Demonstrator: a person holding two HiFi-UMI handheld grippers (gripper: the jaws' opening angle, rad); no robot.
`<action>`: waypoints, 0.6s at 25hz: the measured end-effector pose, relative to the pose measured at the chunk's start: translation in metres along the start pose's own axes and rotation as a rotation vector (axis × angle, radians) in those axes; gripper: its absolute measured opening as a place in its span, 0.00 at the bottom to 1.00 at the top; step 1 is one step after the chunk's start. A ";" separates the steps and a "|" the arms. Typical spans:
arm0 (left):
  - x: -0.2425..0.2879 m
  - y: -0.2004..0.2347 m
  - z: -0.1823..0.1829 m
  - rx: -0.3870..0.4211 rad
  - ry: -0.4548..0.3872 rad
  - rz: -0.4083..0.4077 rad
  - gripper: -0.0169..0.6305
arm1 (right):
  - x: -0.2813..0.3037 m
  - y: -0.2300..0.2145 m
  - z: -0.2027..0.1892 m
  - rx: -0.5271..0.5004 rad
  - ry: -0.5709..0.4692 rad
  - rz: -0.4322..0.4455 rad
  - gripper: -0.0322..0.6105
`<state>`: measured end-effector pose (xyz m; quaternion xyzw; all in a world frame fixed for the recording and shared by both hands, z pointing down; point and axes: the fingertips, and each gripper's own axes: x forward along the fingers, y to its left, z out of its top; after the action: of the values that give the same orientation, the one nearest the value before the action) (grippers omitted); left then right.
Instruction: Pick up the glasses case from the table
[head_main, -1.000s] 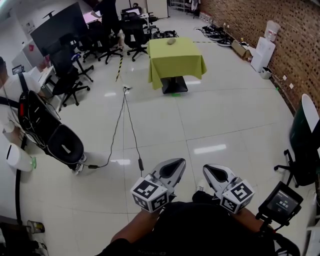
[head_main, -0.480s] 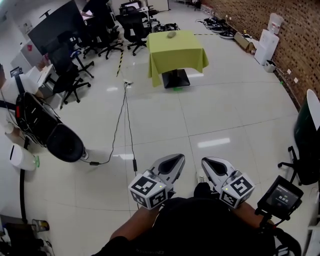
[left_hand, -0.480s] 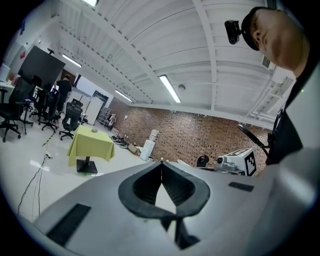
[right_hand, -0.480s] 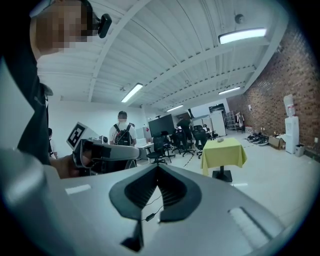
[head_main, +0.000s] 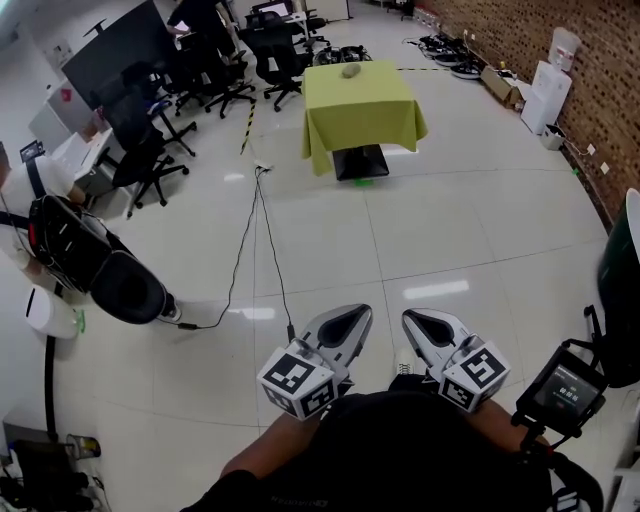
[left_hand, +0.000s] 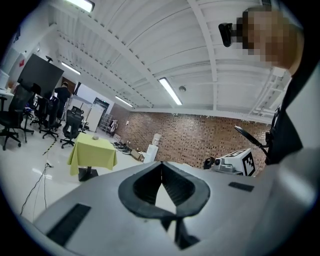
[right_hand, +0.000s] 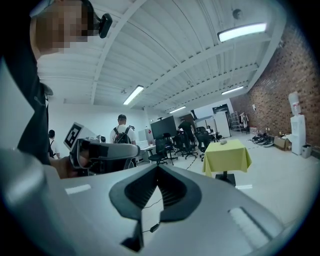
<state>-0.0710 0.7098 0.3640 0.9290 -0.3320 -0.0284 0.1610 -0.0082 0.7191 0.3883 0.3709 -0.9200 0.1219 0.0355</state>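
Office floor; draped table (head_main: 365, 110) at 12 o'clock. Glasses case (head_main: 350, 71) on it: probably light, stiff, slick, so pinch across its narrow middle. Left gripper (head_main: 350, 322), right gripper (head_main: 425, 325): jaws together, empty.

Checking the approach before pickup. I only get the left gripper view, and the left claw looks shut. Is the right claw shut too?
Observer: Yes. The right gripper view shows the right claw with its jaws together and nothing between them.
Operator: Where on the table is the case?
Observer: From above in the head view, the glasses case lies on the far half of the green-clothed table, about mid-width.
Operator: Anyone near the path?
Observer: A person wearing a backpack stands off to the left, away from the straight line to the table.
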 end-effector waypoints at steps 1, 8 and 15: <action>0.006 0.001 0.001 -0.001 0.001 0.002 0.04 | 0.002 -0.006 0.002 0.000 -0.002 0.004 0.05; 0.049 0.017 0.004 -0.008 0.007 0.031 0.04 | 0.022 -0.043 0.011 0.002 -0.007 0.049 0.05; 0.111 0.038 0.004 -0.046 0.027 0.077 0.04 | 0.035 -0.096 0.016 0.003 0.008 0.090 0.05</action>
<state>-0.0081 0.6116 0.3778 0.9119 -0.3646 -0.0174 0.1877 0.0331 0.6250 0.3968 0.3286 -0.9354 0.1262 0.0333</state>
